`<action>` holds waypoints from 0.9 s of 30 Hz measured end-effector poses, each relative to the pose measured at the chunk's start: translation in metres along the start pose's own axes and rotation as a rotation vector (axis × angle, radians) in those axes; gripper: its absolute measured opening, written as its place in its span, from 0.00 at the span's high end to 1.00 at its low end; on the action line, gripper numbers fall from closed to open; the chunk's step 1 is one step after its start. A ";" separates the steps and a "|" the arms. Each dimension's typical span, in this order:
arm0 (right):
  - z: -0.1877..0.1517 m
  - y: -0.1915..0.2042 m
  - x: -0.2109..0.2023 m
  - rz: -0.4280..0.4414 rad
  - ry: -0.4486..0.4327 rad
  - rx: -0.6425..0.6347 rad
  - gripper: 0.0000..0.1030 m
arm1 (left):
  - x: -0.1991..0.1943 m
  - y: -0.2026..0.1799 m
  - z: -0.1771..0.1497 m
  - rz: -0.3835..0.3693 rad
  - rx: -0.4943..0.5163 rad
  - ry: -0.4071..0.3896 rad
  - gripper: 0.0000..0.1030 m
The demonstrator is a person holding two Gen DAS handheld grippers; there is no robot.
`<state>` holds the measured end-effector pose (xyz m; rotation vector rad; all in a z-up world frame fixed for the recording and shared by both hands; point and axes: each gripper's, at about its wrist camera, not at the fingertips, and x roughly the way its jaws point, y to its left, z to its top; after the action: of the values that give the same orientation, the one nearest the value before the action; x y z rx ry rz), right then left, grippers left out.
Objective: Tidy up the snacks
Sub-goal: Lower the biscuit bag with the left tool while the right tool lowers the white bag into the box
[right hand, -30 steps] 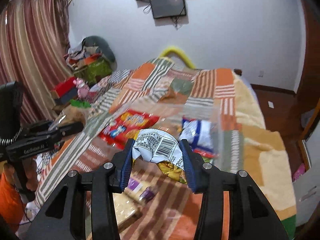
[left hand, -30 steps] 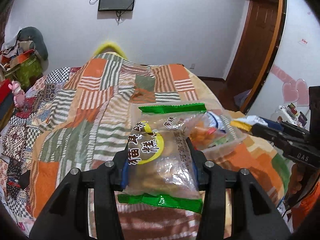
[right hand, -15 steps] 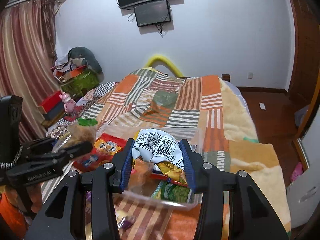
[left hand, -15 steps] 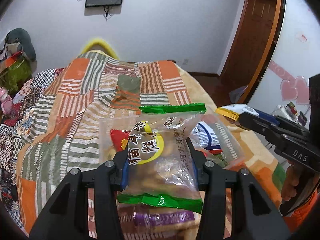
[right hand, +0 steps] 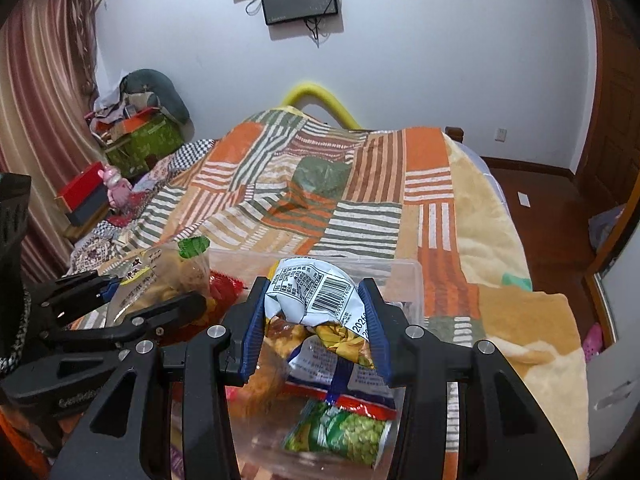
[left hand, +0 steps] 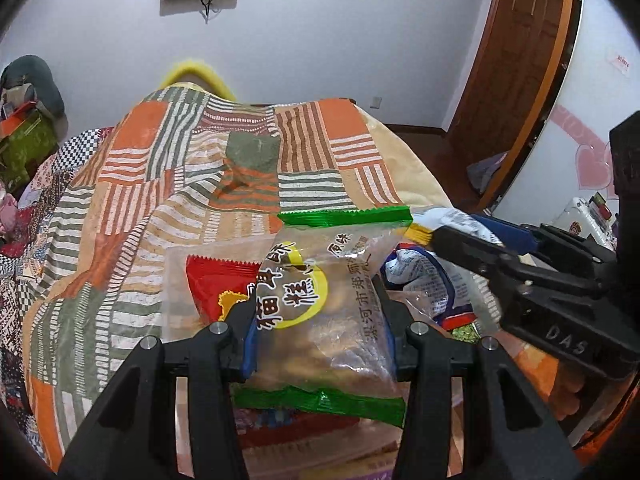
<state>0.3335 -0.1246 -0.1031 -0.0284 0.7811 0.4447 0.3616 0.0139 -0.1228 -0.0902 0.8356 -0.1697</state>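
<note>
Left gripper point(left hand: 318, 316): black frame, blue pads, pitched forward and down; jaws clamped on sides of clear green-edged snack pack point(left hand: 324, 320), pack upright between them. Right gripper point(right hand: 316, 320): same build, same downward tilt; jaws pinching crumpled white barcode packet point(right hand: 316, 296). Both grippers side by side, close, left one just beside right. Fingers point(left hand: 568, 396) of person's right hand wrapped under right gripper's handle, low at edge of left view.
</note>
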 end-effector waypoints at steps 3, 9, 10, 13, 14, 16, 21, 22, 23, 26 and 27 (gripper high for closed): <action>-0.003 0.000 0.006 -0.007 0.022 -0.004 0.59 | 0.010 -0.002 0.000 0.006 0.002 0.014 0.55; -0.004 0.000 0.006 -0.023 0.041 -0.030 0.56 | 0.017 -0.001 -0.002 0.010 -0.001 0.038 0.47; -0.005 0.000 0.004 -0.024 0.041 -0.031 0.55 | 0.017 0.000 -0.003 0.006 -0.004 0.047 0.46; -0.006 -0.003 -0.004 -0.019 0.038 -0.034 0.55 | 0.010 -0.001 -0.007 0.009 0.000 0.042 0.38; -0.007 -0.003 -0.008 -0.019 0.035 -0.034 0.55 | 0.006 -0.002 -0.009 0.012 0.006 0.036 0.36; -0.008 -0.003 -0.013 -0.014 0.032 -0.036 0.55 | -0.005 -0.004 -0.010 0.014 0.016 0.024 0.35; -0.011 0.001 -0.032 -0.002 0.012 -0.045 0.54 | -0.036 -0.009 -0.015 0.009 0.031 -0.018 0.32; -0.013 0.002 -0.040 0.002 0.006 -0.047 0.53 | -0.042 -0.010 -0.015 0.010 0.032 -0.026 0.32; -0.015 0.004 -0.044 0.006 0.002 -0.049 0.53 | -0.050 -0.010 -0.017 0.012 0.032 -0.036 0.31; -0.021 0.006 -0.058 0.026 -0.012 -0.036 0.50 | -0.072 -0.010 -0.022 0.016 0.024 -0.063 0.28; -0.023 0.008 -0.061 0.034 -0.011 -0.032 0.50 | -0.079 -0.010 -0.024 0.019 0.020 -0.073 0.27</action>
<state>0.2774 -0.1447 -0.0767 -0.0427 0.7641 0.4892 0.2901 0.0186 -0.0795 -0.0695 0.7619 -0.1563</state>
